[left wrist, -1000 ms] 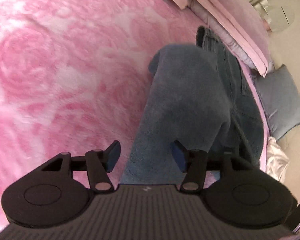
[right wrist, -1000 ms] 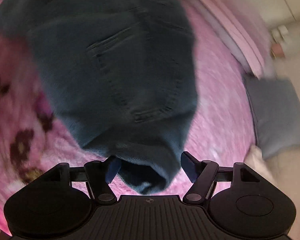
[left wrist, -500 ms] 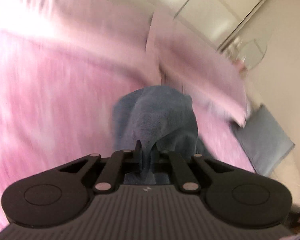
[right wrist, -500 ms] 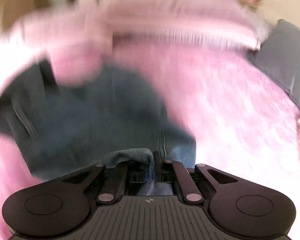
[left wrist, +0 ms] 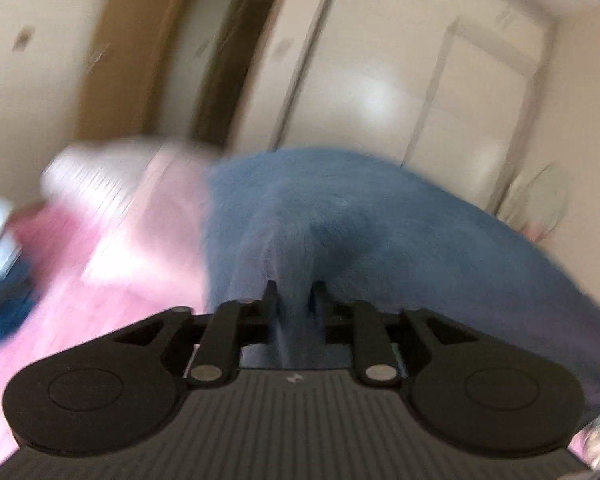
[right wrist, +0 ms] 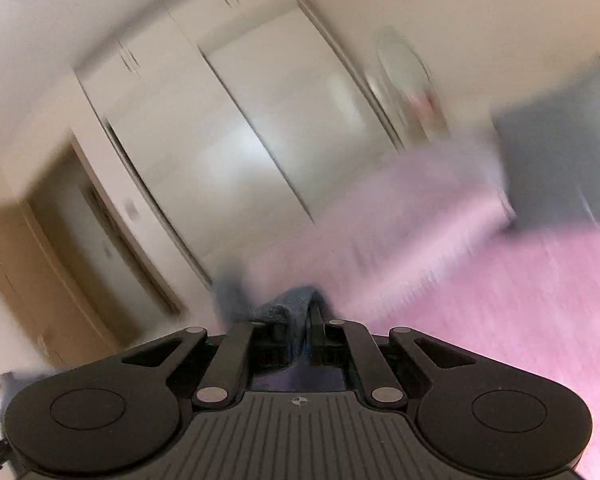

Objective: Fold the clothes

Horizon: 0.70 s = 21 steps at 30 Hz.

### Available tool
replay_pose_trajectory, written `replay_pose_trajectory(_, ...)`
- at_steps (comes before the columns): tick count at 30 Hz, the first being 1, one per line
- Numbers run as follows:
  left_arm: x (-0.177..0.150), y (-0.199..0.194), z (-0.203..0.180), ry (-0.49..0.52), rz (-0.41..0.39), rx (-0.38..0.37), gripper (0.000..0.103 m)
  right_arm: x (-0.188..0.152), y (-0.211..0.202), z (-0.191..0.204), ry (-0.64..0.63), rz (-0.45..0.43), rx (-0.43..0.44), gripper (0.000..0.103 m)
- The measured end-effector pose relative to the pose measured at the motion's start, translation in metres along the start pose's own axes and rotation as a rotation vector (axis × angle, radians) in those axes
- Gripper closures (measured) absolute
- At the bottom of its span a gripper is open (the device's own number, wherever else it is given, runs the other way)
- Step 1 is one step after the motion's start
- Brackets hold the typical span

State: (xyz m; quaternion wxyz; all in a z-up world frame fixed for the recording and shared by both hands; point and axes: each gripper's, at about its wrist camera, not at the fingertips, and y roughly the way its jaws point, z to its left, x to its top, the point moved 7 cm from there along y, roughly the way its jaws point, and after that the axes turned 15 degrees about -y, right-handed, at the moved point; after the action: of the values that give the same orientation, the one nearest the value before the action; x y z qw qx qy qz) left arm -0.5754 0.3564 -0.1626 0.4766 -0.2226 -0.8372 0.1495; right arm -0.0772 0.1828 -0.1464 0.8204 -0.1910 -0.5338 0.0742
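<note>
Both tongs have risen from the pink fleece bed cover [right wrist: 500,300], lifting the blue denim jeans [left wrist: 360,220] clear of the bed. Left tongs [left wrist: 294,294] are easing apart with a fold of denim between them. Right tongs [right wrist: 300,320] are clamped almost shut on another denim edge.

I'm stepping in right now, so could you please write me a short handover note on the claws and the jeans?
Left claw: jaws opening, a fold of the jeans between them.
Right claw: shut on another edge of the jeans.
Jeans hang between both claws, above the pink bedspread; views are blurred.
Done: both ends gripped and raised.
Left: secure the left grip, lay the jeans down, fold them.
</note>
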Motion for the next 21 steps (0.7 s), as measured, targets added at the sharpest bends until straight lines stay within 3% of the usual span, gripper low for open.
replay_pose_trajectory(1,-0.025,-0.001,0.03,-0.044,0.062,0.097,0.079,-0.025,-0.005,-0.005,0.016,0.11,-0.011,0.094)
replay_pose_trajectory(3,-0.075,-0.006,0.089,-0.133,0.184,0.29,0.082,-0.101,-0.007,-0.024,0.031,0.449,-0.069,0.074)
replay_pose_trajectory(4,-0.091,-0.013,0.11,-0.208,0.195,0.394,0.082,-0.137,-0.011,-0.033,0.039,0.612,-0.097,0.073)
replay_pose_trajectory(5,-0.108,-0.021,0.125,-0.251,0.223,0.437,0.082,-0.164,-0.017,-0.039,0.042,0.709,-0.114,0.072)
replay_pose_trajectory(7,-0.13,-0.03,0.141,-0.291,0.256,0.478,0.082,-0.195,-0.026,-0.052,0.033,0.802,-0.135,0.067)
replay_pose_trajectory(9,-0.139,-0.03,0.146,-0.315,0.28,0.473,0.082,-0.193,-0.014,-0.074,0.028,0.788,-0.176,0.05)
replay_pose_trajectory(11,-0.14,-0.024,0.14,-0.33,0.289,0.443,0.08,-0.193,-0.006,-0.084,0.05,0.752,-0.198,0.043)
replay_pose_trajectory(17,-0.143,-0.011,0.131,-0.34,0.278,0.398,0.075,-0.19,0.026,-0.129,0.181,0.64,-0.277,0.041)
replay_pose_trajectory(21,-0.153,-0.007,0.142,-0.352,0.288,0.418,0.075,-0.206,0.023,-0.179,0.442,0.547,-0.291,0.041)
